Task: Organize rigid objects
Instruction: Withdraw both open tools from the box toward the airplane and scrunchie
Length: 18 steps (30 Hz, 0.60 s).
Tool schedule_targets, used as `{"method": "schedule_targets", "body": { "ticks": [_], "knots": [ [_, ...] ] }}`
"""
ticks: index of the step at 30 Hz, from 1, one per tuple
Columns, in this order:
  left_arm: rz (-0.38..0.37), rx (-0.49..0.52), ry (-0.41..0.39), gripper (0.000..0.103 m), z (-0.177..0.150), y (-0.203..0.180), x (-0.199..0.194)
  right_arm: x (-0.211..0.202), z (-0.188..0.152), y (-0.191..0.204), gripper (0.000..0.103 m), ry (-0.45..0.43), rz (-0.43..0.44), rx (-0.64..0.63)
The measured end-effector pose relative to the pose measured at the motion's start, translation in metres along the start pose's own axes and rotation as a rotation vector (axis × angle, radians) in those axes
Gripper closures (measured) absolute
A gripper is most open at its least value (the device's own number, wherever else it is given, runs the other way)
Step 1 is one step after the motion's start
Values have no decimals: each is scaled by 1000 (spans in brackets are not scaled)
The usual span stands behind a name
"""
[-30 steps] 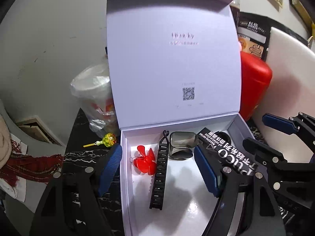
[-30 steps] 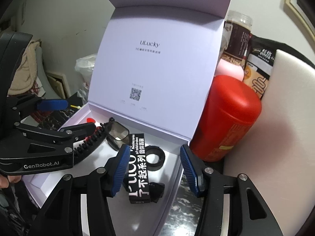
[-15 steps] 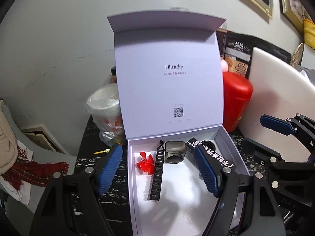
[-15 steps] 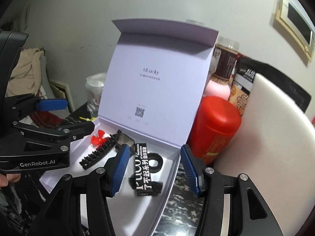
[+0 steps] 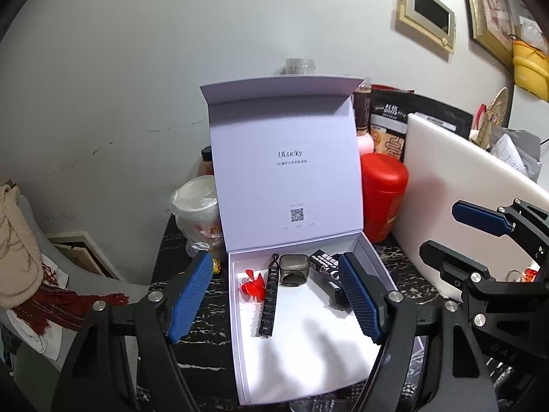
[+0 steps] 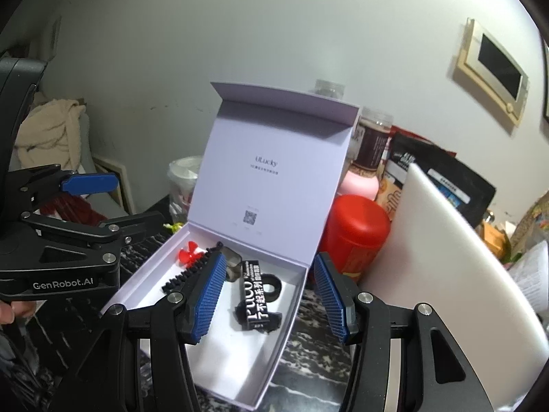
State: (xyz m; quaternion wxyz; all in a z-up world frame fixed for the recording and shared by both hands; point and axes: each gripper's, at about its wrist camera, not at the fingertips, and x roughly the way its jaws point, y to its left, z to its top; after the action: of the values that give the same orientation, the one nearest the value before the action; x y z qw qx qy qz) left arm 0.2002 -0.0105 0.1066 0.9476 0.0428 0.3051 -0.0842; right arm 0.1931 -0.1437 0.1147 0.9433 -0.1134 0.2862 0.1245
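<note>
White gift box (image 5: 240, 343) lies open on a dark marble table (image 5: 192, 353), holding a red propeller (image 5: 254, 286), black toothed strip (image 5: 268, 304) and labelled black bar (image 6: 252, 295).

Both the left gripper (image 5: 274, 300) and right gripper (image 6: 267, 293) hover above it, spread and empty. The upright lid (image 5: 284, 171) could get knocked by a careless reach; a red canister (image 5: 382, 199) crowds the right edge, and the near side is clear.
</note>
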Motion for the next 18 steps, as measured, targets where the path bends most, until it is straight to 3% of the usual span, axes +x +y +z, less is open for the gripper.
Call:
{"method": "schedule_targets", "body": {
  "ticks": [18],
  "knots": [
    [18,15,-51,27,-20,-13,-64,-75,-17,15,35,-79,-40,-2]
  ]
}}
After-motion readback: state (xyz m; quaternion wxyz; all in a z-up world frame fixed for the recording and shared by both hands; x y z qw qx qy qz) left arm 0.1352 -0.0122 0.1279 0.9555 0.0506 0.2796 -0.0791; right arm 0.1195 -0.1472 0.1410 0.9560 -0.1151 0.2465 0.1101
